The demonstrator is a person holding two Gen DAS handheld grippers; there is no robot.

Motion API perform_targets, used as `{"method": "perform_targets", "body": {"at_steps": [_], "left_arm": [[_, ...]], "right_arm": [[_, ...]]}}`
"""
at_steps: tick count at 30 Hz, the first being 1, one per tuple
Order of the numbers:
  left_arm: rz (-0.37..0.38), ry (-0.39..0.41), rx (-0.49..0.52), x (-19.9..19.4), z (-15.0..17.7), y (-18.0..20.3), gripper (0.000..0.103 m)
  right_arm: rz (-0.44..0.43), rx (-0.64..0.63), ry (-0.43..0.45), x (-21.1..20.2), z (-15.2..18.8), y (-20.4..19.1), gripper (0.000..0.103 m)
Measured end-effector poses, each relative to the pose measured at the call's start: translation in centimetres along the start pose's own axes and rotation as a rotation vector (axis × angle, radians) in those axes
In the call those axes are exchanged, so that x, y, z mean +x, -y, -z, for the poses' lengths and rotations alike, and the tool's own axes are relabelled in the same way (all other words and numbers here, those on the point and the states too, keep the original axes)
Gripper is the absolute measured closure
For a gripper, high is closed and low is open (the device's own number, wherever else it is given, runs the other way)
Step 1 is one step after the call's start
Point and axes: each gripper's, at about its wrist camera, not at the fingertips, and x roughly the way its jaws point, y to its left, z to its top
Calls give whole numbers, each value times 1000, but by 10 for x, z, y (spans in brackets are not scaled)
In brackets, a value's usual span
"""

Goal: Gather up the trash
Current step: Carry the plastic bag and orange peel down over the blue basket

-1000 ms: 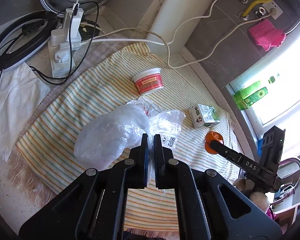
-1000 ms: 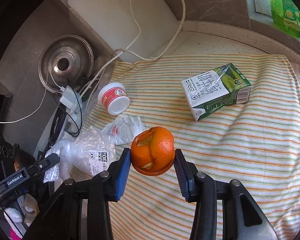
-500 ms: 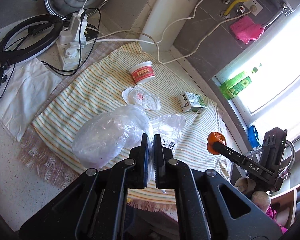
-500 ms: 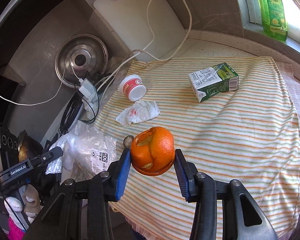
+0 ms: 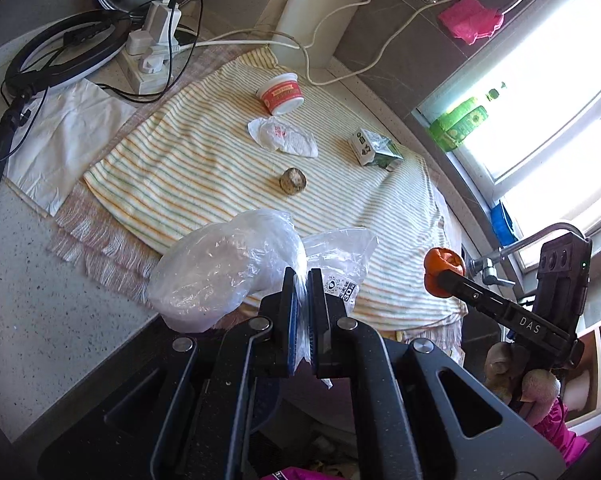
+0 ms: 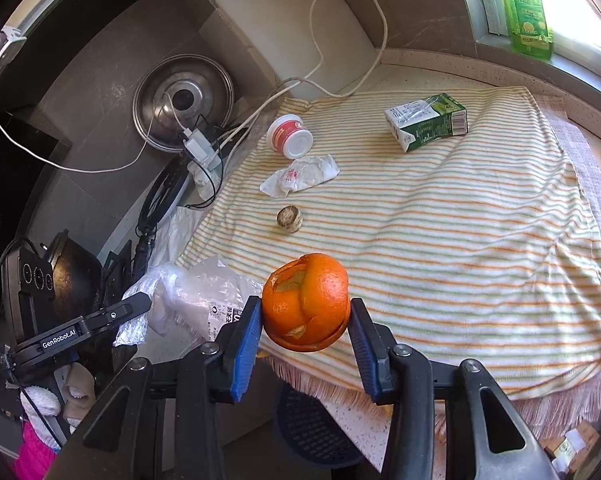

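Note:
My left gripper (image 5: 303, 280) is shut on a clear plastic bag (image 5: 224, 268), which hangs puffed out beyond the counter's front edge. My right gripper (image 6: 305, 312) is shut on an orange peel (image 6: 306, 306); that peel (image 5: 444, 266) also shows at the right of the left wrist view. On the striped towel (image 6: 440, 240) lie a red-and-white cup (image 6: 290, 136) on its side, a crumpled white wrapper (image 6: 300, 176), a small brown stub (image 6: 289, 219) and a green-and-white carton (image 6: 428, 122). A dark mesh bin (image 6: 312, 432) sits on the floor below the right gripper.
A power strip with cables (image 5: 152, 56), a ring light (image 5: 60, 60) and a metal lid (image 6: 182, 100) crowd the back left. A white cutting board (image 6: 296, 28) leans on the wall. A green bottle (image 6: 526, 8) stands on the sill. White paper (image 5: 60, 140) lies left of the towel.
Both grippers have drawn back from the towel to beyond the counter's front edge, carrying the bag and the peel. The brown stub, hidden by the bag before, now shows.

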Motion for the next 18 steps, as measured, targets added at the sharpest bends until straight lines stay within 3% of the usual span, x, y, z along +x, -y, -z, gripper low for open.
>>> {"method": "perform_targets", "body": {"at_steps": [18], "left_arm": [[7,-174,12,22,84,-18,101]], "right_arm": [[19,5,-70,-1,86,-19,58]]}}
